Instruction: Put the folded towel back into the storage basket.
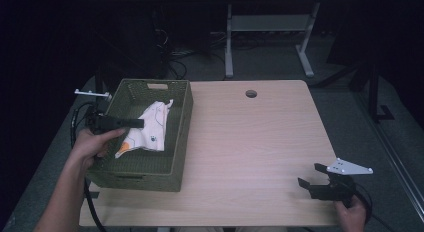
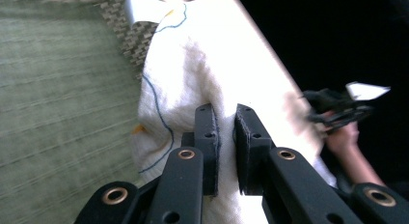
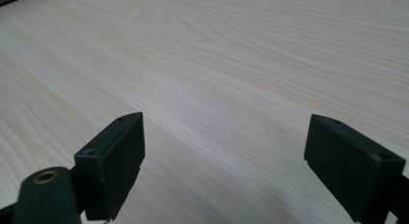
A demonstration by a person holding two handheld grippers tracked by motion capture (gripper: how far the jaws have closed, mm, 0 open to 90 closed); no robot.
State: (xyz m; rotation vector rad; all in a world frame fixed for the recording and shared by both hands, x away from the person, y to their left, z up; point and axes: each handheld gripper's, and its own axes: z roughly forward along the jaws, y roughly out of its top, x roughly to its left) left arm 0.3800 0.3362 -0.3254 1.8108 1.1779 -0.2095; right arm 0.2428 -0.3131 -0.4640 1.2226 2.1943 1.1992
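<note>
The white cloth lies crumpled in the green woven basket at the left of the worktop, its long axis running from the basket's near-left towards its far-right, one corner pointing at the far wall. The left tool reaches level over the basket's left rim, and in the left gripper view its jaws stand almost pressed together with a fold of cloth bunched at their tips, so it seems to be pinching the fabric. The step in hand looks like lifting the cloth out; the next move calls for raising it clear of the rim. The right tool rests on the near-right worktop, jaws spread, holding nothing
</note>
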